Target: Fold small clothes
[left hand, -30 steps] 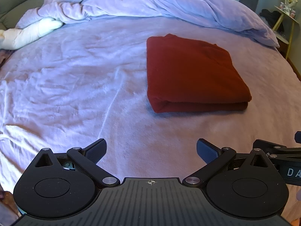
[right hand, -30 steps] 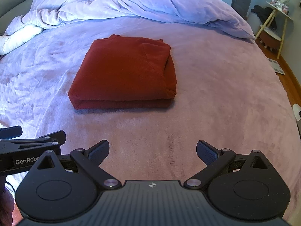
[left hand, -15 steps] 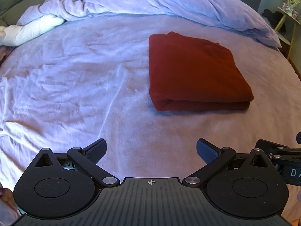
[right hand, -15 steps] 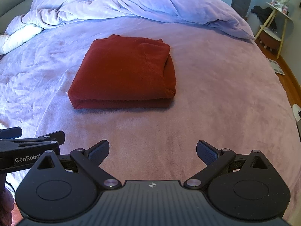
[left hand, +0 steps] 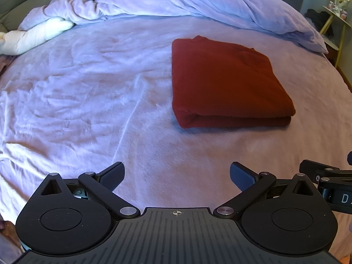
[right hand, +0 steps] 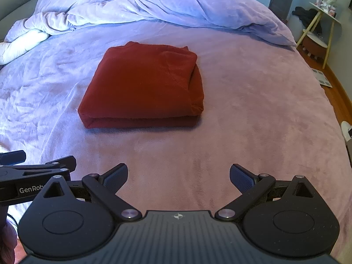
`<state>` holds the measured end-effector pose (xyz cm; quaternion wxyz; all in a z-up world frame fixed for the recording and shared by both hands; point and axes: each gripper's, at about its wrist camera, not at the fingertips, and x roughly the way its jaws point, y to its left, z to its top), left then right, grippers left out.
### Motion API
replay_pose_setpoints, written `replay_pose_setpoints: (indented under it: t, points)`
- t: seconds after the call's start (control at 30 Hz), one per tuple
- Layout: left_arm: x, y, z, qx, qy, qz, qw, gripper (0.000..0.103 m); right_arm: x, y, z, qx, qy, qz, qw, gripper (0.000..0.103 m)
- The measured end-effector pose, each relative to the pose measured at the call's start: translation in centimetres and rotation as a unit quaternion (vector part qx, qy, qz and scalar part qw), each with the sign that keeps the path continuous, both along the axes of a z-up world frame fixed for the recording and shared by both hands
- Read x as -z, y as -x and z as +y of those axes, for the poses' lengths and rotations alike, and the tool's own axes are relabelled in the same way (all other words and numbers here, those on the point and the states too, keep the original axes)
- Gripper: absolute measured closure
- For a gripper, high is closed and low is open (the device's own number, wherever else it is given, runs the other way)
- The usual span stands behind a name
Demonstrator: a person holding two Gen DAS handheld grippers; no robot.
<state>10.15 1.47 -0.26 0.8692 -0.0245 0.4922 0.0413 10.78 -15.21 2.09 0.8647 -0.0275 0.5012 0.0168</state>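
Note:
A dark red garment (left hand: 226, 81) lies folded into a neat rectangle on the lilac bed; it also shows in the right wrist view (right hand: 145, 88). My left gripper (left hand: 177, 176) is open and empty, held above the bed, short of the garment and to its left. My right gripper (right hand: 178, 177) is open and empty, held short of the garment's near edge and a little to its right. Neither gripper touches the cloth.
A rumpled lilac duvet (right hand: 154, 6) lies piled along the far side of the bed. A white pillow (left hand: 37, 35) lies at the far left. A small side table (right hand: 321, 26) and wooden floor (right hand: 338, 92) are beyond the bed's right edge.
Both grippers have drifted slightly; the garment sits a touch higher in the left view. Jaws stay open and the garment has not moved.

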Motion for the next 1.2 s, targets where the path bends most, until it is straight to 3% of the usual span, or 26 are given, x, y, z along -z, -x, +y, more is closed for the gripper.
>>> replay_pose_setpoints:
  t: [1.2]
  points:
    - [-0.22, -0.12, 0.13, 0.001, 0.003, -0.002, 1.0000, 0.000, -0.24, -0.04, -0.03, -0.002, 0.003, -0.005, 1.000, 0.004]
